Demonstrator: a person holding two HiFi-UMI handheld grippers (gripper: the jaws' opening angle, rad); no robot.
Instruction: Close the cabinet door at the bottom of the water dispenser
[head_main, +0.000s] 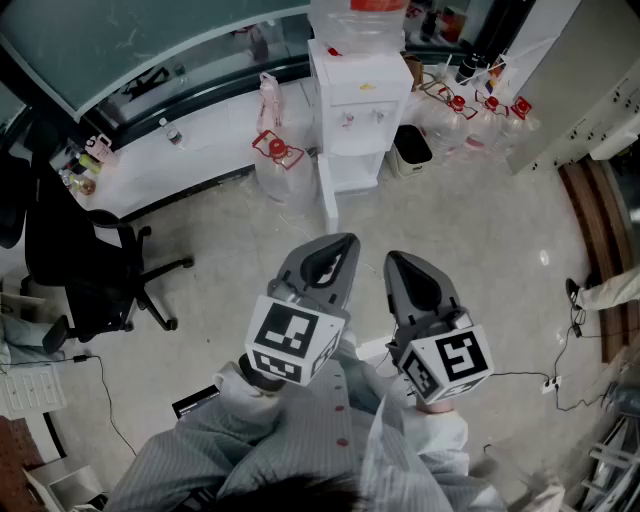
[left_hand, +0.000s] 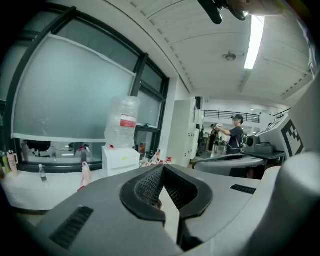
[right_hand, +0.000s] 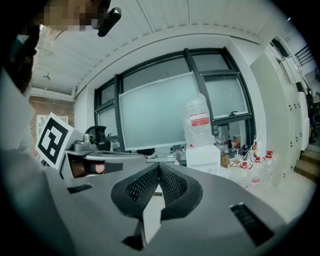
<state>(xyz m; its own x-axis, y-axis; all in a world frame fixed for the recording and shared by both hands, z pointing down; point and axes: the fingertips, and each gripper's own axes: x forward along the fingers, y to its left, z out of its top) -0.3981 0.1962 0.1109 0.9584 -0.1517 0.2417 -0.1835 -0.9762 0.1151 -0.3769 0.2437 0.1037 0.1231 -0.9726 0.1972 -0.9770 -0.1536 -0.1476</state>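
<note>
The white water dispenser (head_main: 358, 100) stands against the far wall with a clear bottle on top. Its bottom cabinet door (head_main: 327, 195) is swung out toward me, edge-on. Both grippers are held side by side well short of it, above the floor. My left gripper (head_main: 340, 245) is shut with nothing between its jaws, and my right gripper (head_main: 395, 262) is shut and empty too. The left gripper view has the dispenser (left_hand: 121, 159) small beyond the closed left gripper (left_hand: 162, 167). In the right gripper view the dispenser (right_hand: 202, 157) shows past the closed right gripper (right_hand: 159, 165).
A black office chair (head_main: 85, 270) stands at the left by a white counter (head_main: 180, 150). A black bin (head_main: 410, 148) and several red-capped water jugs (head_main: 480, 125) flank the dispenser; another jug (head_main: 275, 165) sits to its left. A person (left_hand: 235, 135) stands far off.
</note>
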